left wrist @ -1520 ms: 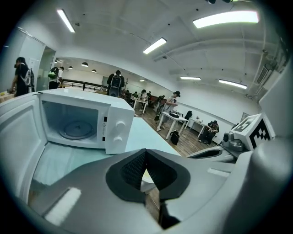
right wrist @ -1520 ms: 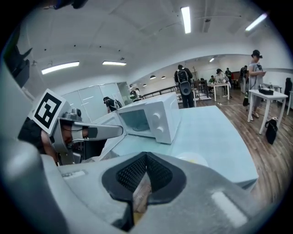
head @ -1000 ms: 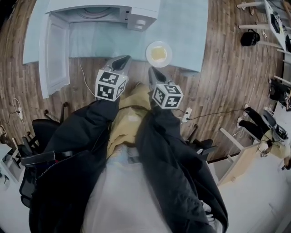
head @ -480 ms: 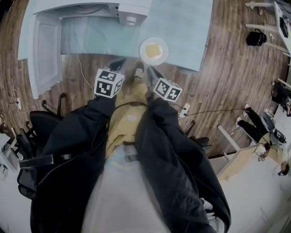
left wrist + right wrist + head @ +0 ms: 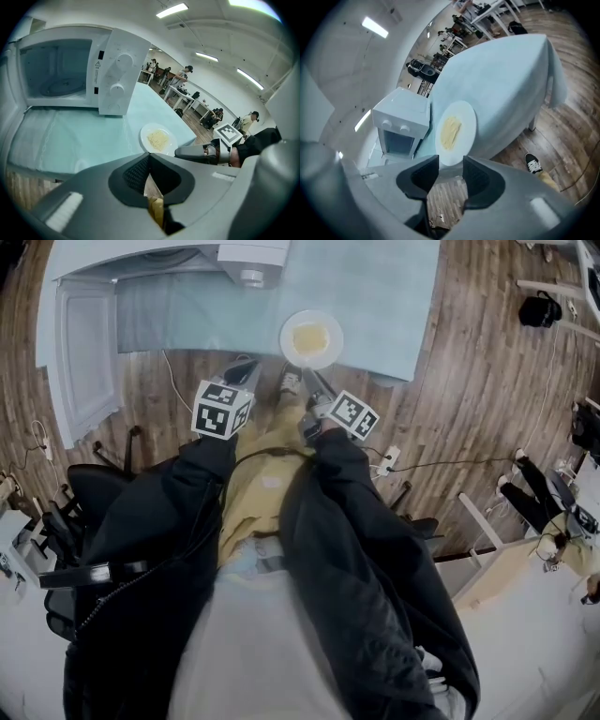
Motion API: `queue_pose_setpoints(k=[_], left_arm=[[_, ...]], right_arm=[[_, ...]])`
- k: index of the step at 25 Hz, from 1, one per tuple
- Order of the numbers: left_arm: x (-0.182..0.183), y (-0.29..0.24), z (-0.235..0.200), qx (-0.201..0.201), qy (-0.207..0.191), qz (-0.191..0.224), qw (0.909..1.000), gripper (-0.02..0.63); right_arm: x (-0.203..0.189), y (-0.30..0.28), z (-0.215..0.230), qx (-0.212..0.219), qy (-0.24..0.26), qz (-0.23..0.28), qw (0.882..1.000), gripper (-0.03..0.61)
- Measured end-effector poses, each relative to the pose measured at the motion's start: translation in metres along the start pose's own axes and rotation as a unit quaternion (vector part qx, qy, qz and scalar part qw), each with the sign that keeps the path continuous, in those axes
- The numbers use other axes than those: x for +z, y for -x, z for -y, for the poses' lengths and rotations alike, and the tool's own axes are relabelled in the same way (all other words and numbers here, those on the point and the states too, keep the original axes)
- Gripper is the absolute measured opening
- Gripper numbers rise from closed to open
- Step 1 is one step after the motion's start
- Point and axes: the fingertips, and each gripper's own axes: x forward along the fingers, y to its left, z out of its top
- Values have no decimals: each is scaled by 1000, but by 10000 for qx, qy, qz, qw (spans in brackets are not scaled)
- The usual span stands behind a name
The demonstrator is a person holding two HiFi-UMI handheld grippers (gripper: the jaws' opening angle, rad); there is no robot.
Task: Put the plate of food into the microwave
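Note:
A white plate (image 5: 311, 338) with a flat yellow portion of food sits near the front edge of the pale blue table (image 5: 384, 296). The white microwave (image 5: 234, 253) stands at the table's back left, its door (image 5: 82, 343) swung open to the left and its cavity (image 5: 56, 70) empty. My right gripper (image 5: 307, 381) hangs just short of the plate's near rim (image 5: 451, 161); its jaws are opening, with nothing between them. My left gripper (image 5: 244, 367) is shut and empty, left of the plate, over the table edge (image 5: 149, 158).
A cable (image 5: 173, 395) hangs down from the table's front edge. The person's shoe (image 5: 289, 382) stands on the wooden floor below the plate. Chairs (image 5: 84, 502) stand at the left, and desks with people (image 5: 187, 79) are in the room beyond.
The table and plate have drawn closer to both grippers. My right gripper has moved forward to just under the plate's near rim; the left has kept its place beside it.

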Motion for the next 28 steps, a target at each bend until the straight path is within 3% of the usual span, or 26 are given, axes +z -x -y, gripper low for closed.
queue_pose_setpoints(k=[11,12,14,18,28], left_arm=[[-14,-2,-5,83,77,-170,9998,0],[-16,-2,-5,86,80,-177,9998,-2],[-18,-1,-6,94,86,-188,9997,0],[-23,1,-7,100,128,-194,9997,-1],[-29,11,-15,142,317,-56,9994,0]], right_arm=[[9,-22,14,375,-680,3,9970,147],[8,-25,14,415,-726,-30,9965,139],[7,-27,15,476,-841,-68,9953,64],[8,-22,9,908,-1173,33,9889,25],[7,-14,-4,1276,-1071,29,9860,12]])
